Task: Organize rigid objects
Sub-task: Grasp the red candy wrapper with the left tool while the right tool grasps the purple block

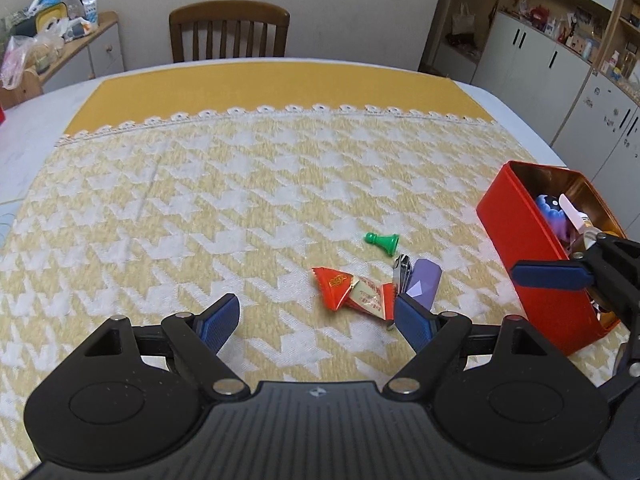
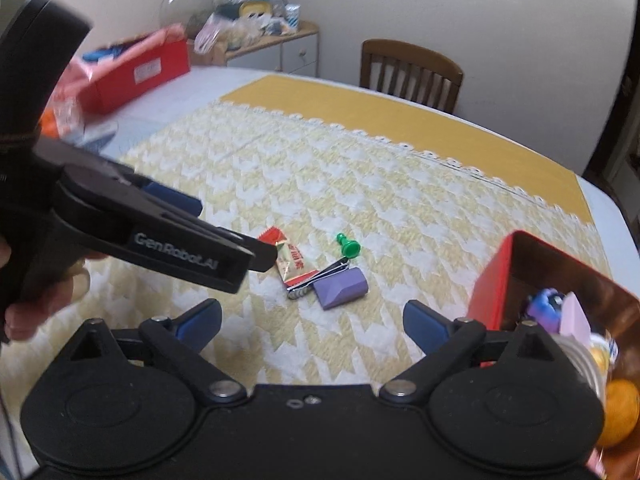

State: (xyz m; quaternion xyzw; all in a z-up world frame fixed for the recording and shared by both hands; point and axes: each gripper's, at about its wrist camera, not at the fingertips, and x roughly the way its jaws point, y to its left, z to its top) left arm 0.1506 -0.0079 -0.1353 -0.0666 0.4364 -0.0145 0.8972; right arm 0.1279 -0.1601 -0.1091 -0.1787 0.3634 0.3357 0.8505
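- The left gripper (image 1: pixel 316 320) sits low at the bottom of its own view, jaws spread wide, nothing between them; its right blue pad (image 1: pixel 412 322) overlaps the near end of the red candy wrapper (image 1: pixel 352 288), though whether it touches cannot be told.
- The right gripper (image 2: pixel 312 322) is likewise spread wide and holds nothing, with bare cloth between its fingers.
- The loose items cluster in the lower right-centre of the left view: the candy wrapper, a metal nail clipper (image 1: pixel 402 270) just beside a purple block (image 1: pixel 424 282), and a green pawn (image 1: pixel 382 240) lying on its side slightly beyond them.
- The red tin (image 1: pixel 516 240) stands open at the right edge of that view, near the cluster but apart from it, already holding a purple-blue toy and other small things.
- Open room: the houndstooth cloth (image 1: pixel 180 208) is bare across the whole left and centre of the left view, up to the lace trim and the yellow band (image 1: pixel 280 84) near the far table edge, where a wooden chair (image 1: pixel 229 30) stands.
- Only the right view shows the left gripper from the side, reaching in from the left edge with its tip over the wrapper (image 2: pixel 290 258); it also shows a red box (image 2: pixel 136 74) at upper left and an orange fruit (image 2: pixel 620 412) inside the tin (image 2: pixel 490 284).
- Only the left view shows white cabinets (image 1: pixel 540 64) at upper right.
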